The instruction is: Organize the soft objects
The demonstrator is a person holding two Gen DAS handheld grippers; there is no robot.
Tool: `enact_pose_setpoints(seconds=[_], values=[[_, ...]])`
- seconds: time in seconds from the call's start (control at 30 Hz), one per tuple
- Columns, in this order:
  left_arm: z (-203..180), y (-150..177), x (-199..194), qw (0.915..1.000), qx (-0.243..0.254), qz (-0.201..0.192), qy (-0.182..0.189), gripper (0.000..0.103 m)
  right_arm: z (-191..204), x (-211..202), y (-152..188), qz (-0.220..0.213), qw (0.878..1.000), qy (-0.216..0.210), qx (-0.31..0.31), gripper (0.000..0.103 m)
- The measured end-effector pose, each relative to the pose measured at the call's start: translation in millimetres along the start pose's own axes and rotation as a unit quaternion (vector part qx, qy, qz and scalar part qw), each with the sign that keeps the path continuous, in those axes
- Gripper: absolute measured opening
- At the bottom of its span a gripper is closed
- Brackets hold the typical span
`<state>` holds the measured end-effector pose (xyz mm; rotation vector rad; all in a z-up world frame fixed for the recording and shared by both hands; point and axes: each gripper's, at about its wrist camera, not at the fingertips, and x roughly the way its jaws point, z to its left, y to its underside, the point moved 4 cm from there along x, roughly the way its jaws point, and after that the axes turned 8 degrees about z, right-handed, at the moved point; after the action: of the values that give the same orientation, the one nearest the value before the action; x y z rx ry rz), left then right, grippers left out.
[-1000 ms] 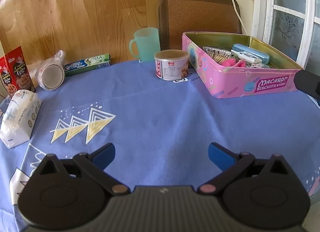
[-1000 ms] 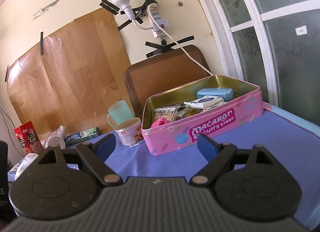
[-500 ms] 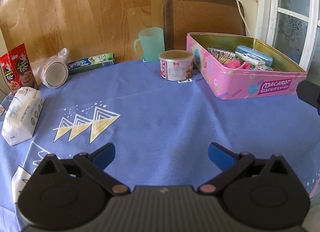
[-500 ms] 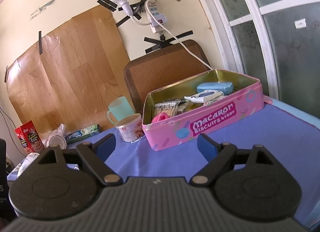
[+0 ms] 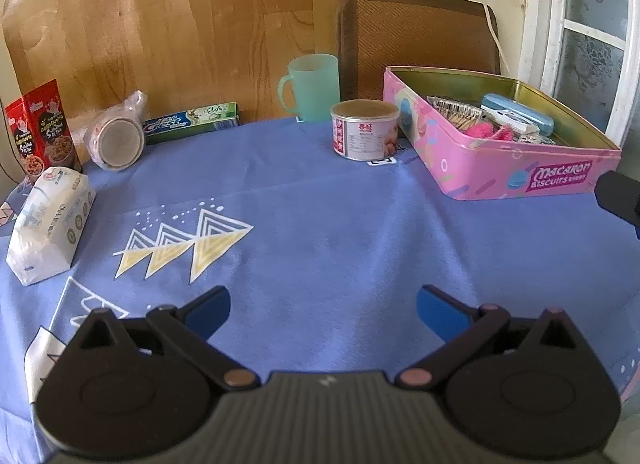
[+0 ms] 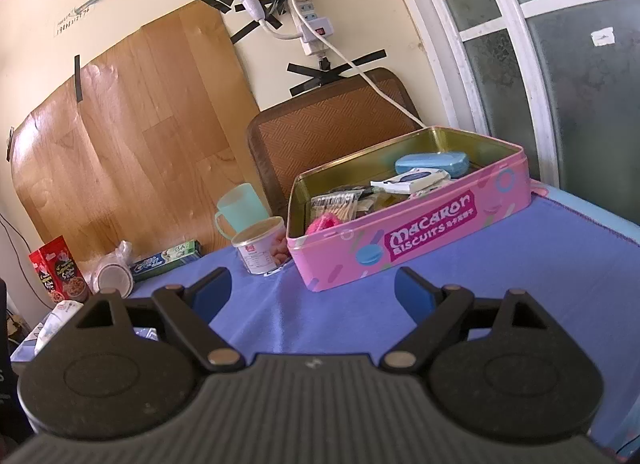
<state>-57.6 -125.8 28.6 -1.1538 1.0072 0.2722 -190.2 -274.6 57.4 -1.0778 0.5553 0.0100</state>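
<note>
A pink biscuit tin [image 5: 496, 167] stands open at the far right of a bench covered in a blue cloth [image 5: 320, 232], and it already holds several small things: a pink fluffy item [image 5: 486, 129], a bundle of cotton swabs [image 5: 456, 111], a white wipes packet [image 6: 416, 179] and a light blue case [image 5: 520, 111]. Well apart from the tin, at the left edge of the bench, a soft white tissue pack [image 5: 50, 227] lies on the cloth; it looks like the main soft thing still to be put away. So the sorting appears partly done, with at least this pack left, though that is a judgement. Between them, along the back, sit a short can [image 5: 364, 129] just beside the tin, a green mug [image 5: 310, 87], a toothpaste box [image 5: 190, 123], a plastic-wrapped roll of tape [image 5: 116, 139] and a red snack box [image 5: 40, 131]. A brown chair back [image 5: 416, 35] stands behind the bench. The left hand-held gripper [image 5: 322, 306] hovers low over the middle of the cloth, jaws spread wide and holding nothing. The right hand-held gripper [image 6: 312, 292] is raised in front of the tin, jaws likewise apart and empty.
</note>
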Motion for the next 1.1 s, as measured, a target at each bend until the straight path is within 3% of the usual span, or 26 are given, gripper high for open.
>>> enact_pose_setpoints(seconds=[0.5,1.1], values=[[19.5,-2.2,-1.7,0.9995,-0.027,-0.015,0.004,0.103,6.9,1.9,-0.4,0.001,1.000,-0.001,-0.012,0.091],[18.4,2.9,0.3,0.9997,-0.020,-0.003,-0.012,0.103,7.3,7.6,6.1,0.013,1.000,-0.010,-0.013,0.091]])
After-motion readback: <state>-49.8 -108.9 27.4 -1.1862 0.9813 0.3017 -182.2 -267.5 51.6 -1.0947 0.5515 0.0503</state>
